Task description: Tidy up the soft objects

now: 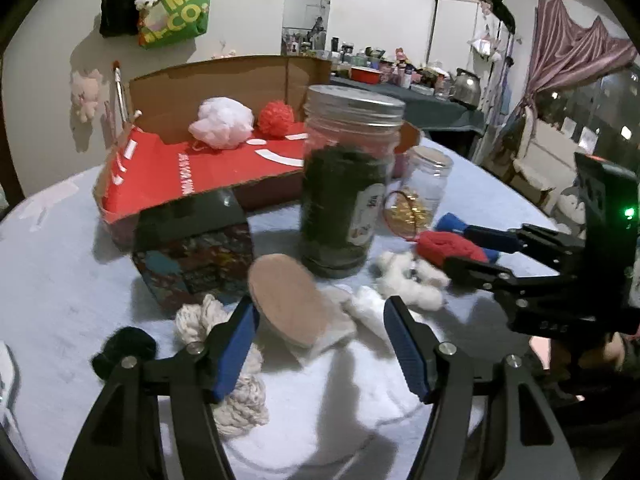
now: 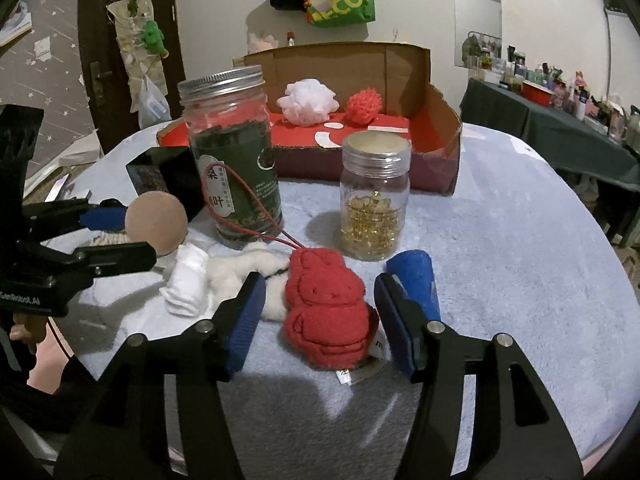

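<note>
My left gripper (image 1: 320,346) stands open around a round tan powder puff (image 1: 286,304), which leans tilted on the table; the pads do not press it. Cream yarn (image 1: 238,396) lies under its left finger and a black pom-pom (image 1: 124,350) sits further left. My right gripper (image 2: 322,320) is open with a red plush toy (image 2: 326,312) lying between its fingers, small gaps at both pads. White cotton (image 2: 234,274) and a folded white cloth (image 2: 186,284) lie left of the toy. A blue foam piece (image 2: 416,280) stands behind the right finger.
At the back, a cardboard box (image 2: 440,128) with a red floor holds a pale pink mesh puff (image 2: 308,102) and a red ball (image 2: 364,106). A tall tea jar (image 2: 232,160), a small jar of gold capsules (image 2: 374,200) and a dark patterned box (image 1: 196,252) stand mid-table.
</note>
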